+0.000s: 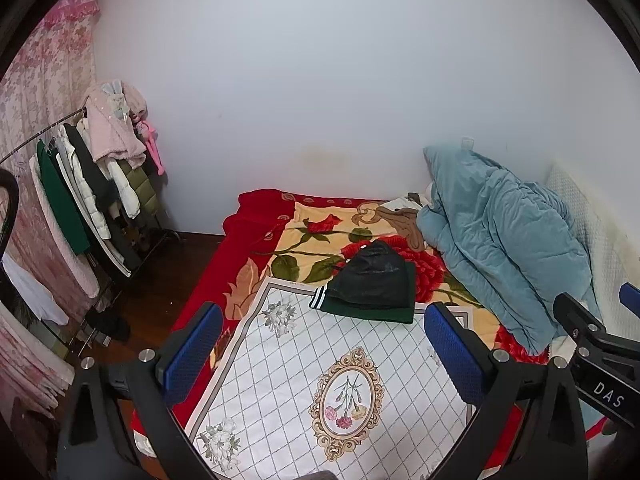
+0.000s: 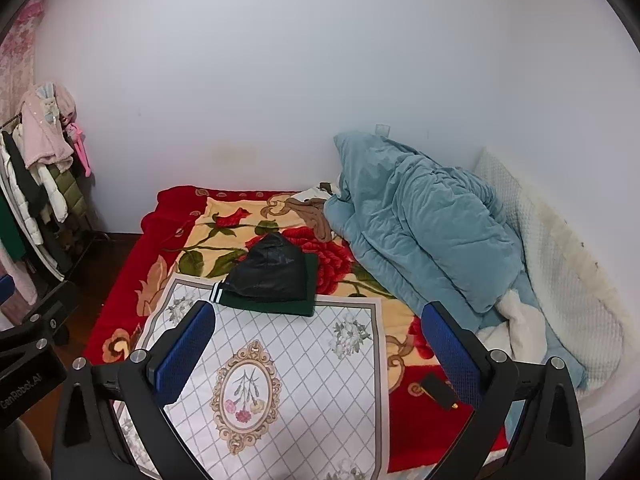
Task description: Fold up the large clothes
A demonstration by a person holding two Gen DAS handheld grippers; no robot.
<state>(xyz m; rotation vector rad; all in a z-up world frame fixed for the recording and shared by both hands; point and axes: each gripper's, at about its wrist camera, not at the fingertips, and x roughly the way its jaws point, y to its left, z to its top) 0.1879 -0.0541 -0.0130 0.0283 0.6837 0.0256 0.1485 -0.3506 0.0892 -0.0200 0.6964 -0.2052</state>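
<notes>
A folded dark green garment (image 1: 368,310) with a striped cuff lies on the bed, with a folded black shiny jacket (image 1: 374,276) on top of it. The same stack shows in the right wrist view, green garment (image 2: 272,306) under black jacket (image 2: 272,270). It rests at the far edge of a white diamond-patterned cloth (image 1: 320,380) (image 2: 280,380). My left gripper (image 1: 324,360) is open and empty, held above the cloth, short of the stack. My right gripper (image 2: 320,360) is open and empty, also above the cloth.
A red floral blanket (image 1: 320,232) covers the bed. A rumpled blue quilt (image 1: 500,240) (image 2: 420,224) lies at the right by the wall. A clothes rack (image 1: 88,184) stands at the left. A small black object (image 2: 438,390) lies on the blanket near my right finger.
</notes>
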